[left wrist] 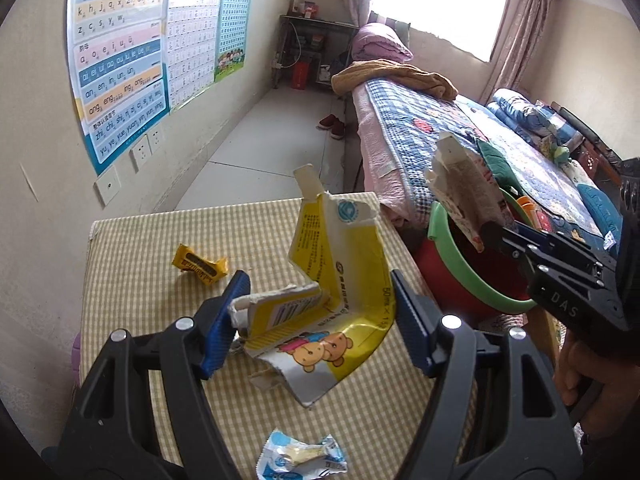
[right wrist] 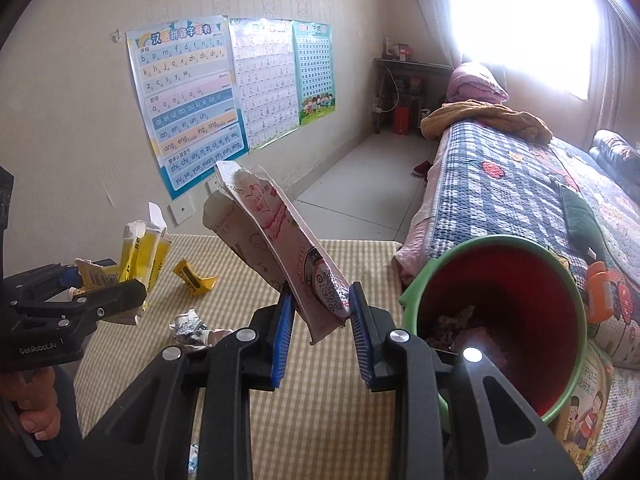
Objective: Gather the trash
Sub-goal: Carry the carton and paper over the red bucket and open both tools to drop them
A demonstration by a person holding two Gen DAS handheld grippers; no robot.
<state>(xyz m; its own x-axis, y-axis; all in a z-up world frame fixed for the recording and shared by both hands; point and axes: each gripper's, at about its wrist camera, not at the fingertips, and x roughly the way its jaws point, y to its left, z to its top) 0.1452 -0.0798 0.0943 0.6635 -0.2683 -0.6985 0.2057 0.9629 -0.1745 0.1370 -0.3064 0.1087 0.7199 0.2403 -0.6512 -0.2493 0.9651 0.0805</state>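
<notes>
— Tongs first: what has each one got?

— Left tongs pinch a torn yellow carton between the blue pads, lifted clear above the tabletop. Right tongs are clamped on a flattened pink carton, which stands tilted up and to the left from the pads.

— Where do those sit against the bin?

— In the right wrist view the red bin with its green rim stands just right of the pink carton, past the tabletop's right edge and hard against the bed. Its mouth faces the camera, with some scraps already at the bottom.

— What litter is left on the cloth?

— A small yellow wrapper lies well back towards the wall, a blue-and-white wrapper near the front edge, and a crumpled silver wad sits between the two tongs.

— Room to move?

— The checked cloth is bare between the pieces. The far edge drops to a strip of open floor between wall and bed; the left edge runs close to the wall.
</notes>
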